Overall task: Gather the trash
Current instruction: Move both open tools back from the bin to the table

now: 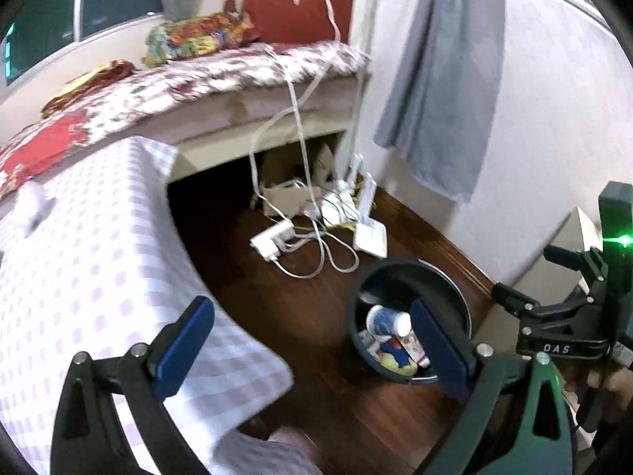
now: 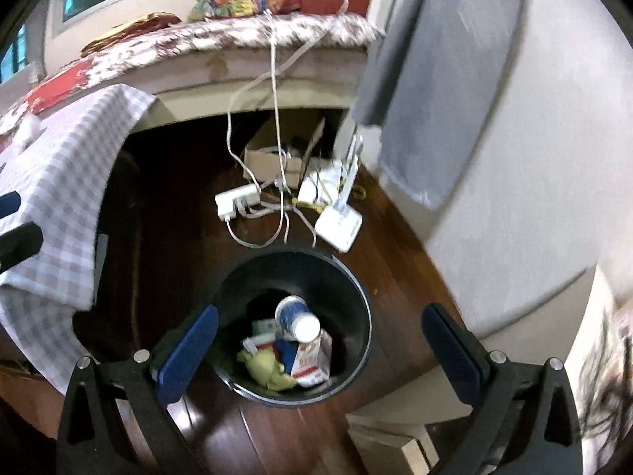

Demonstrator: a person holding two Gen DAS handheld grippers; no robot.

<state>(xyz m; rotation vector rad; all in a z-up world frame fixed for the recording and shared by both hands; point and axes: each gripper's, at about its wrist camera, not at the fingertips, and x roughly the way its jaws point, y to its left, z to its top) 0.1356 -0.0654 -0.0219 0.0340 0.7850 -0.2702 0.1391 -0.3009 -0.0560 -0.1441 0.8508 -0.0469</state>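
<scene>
My right claw (image 2: pixel 320 352) hangs over the bin (image 2: pixel 358 277), fingers spread wide with nothing between them. The bin sits below, its mouth mostly between my blue pads (image 2: pixel 188 352). Inside it lie a white and blue cup (image 2: pixel 296 318) on its side, a carton (image 2: pixel 312 360), a yellow-green crumpled wad (image 2: pixel 267 370) and some paper scraps.

My left claw (image 1: pixel 312 348) is wide and empty too. From there the bin (image 1: pixel 439 277) stands to the right, partly behind my right pad (image 1: pixel 437 350); the other gripper's black frame shows at the far right edge.

The bin stands on a dark wood floor (image 2: pixel 190 245). Beyond it white cables (image 2: pixel 277 126), a power strip (image 2: pixel 237 204) and a router (image 2: pixel 340 227) lie by a cardboard box (image 2: pixel 273 162) under the bed (image 2: pixel 245 67). A checked cloth (image 1: pixel 99 257) hangs off the bed's edge at my left. A grey curtain (image 1: pixel 439 91) hangs along the wall.
</scene>
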